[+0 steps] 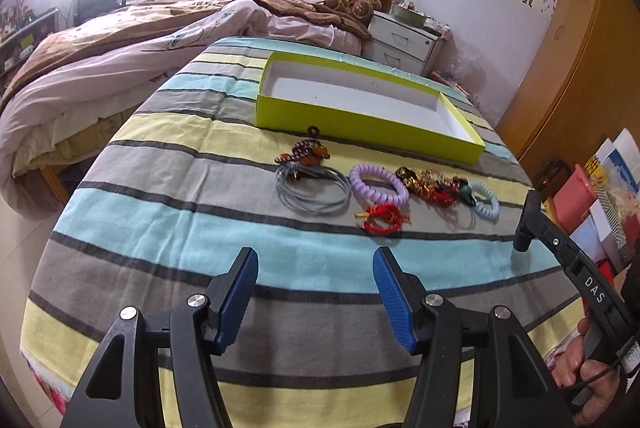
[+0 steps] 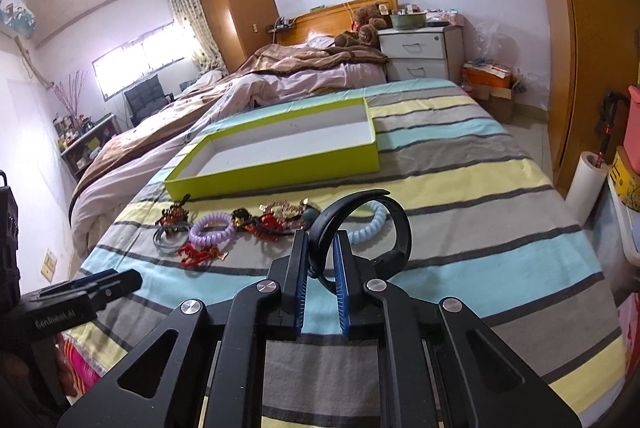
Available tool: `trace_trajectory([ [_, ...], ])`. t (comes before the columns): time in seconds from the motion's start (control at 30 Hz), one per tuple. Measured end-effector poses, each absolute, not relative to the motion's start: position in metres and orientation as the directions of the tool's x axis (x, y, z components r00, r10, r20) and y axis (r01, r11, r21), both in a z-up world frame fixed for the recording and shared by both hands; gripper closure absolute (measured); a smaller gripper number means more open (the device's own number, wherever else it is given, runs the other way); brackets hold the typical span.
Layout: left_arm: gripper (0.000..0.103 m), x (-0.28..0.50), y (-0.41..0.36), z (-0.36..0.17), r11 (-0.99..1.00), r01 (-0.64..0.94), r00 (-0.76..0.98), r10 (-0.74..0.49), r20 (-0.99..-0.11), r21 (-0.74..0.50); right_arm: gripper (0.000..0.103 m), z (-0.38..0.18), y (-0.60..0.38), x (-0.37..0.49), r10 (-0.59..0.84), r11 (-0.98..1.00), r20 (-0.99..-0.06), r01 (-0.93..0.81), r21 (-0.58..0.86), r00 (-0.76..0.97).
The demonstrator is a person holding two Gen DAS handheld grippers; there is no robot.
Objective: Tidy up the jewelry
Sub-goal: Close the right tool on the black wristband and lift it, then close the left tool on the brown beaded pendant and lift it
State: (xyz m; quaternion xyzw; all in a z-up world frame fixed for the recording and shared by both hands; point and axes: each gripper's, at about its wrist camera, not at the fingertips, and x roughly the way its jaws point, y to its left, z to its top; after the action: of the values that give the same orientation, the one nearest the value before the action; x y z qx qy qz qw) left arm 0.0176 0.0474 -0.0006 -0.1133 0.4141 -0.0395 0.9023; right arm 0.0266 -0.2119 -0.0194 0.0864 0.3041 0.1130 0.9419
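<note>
On the striped cloth (image 1: 180, 212) lies a row of jewelry: a brown beaded charm (image 1: 306, 152) on grey hoops (image 1: 312, 194), a purple spiral tie (image 1: 378, 184), a red cord bracelet (image 1: 382, 220), a red-and-gold cluster (image 1: 436, 186) and a pale blue spiral tie (image 1: 486, 206). Behind them stands an empty lime-green box (image 1: 360, 120) (image 2: 272, 174). My left gripper (image 1: 316, 260) is open over bare cloth, short of the row. My right gripper (image 2: 320, 242) is shut on a black wristband (image 2: 396, 224), which loops up in front of the blue tie (image 2: 372, 228).
A bed with rumpled quilts (image 1: 120, 60) lies to the left of the table. A white nightstand (image 1: 404, 40) stands behind it and a wooden wardrobe (image 2: 580, 48) to the right. Coloured boxes (image 1: 592, 196) are stacked at the right edge. A hand (image 1: 588, 368) holds the right gripper.
</note>
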Motion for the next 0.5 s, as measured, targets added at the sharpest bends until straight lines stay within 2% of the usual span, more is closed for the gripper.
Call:
trace_trajectory([
  [0.27, 0.044, 0.052, 0.063, 0.013, 0.983, -0.026, 0.659, -0.118, -0.743, -0.180, 0.090, -0.002, -0.218, 0.030, 0.251, 0.964, -0.524, -0.159, 0.215, 0.814],
  [0.5, 0.044, 0.088, 0.055, 0.011, 0.984, 0.027, 0.629, -0.152, -0.762, -0.174, 0.090, 0.004, -0.214, 0.043, 0.246, 0.967, -0.530, -0.165, 0.195, 0.812],
])
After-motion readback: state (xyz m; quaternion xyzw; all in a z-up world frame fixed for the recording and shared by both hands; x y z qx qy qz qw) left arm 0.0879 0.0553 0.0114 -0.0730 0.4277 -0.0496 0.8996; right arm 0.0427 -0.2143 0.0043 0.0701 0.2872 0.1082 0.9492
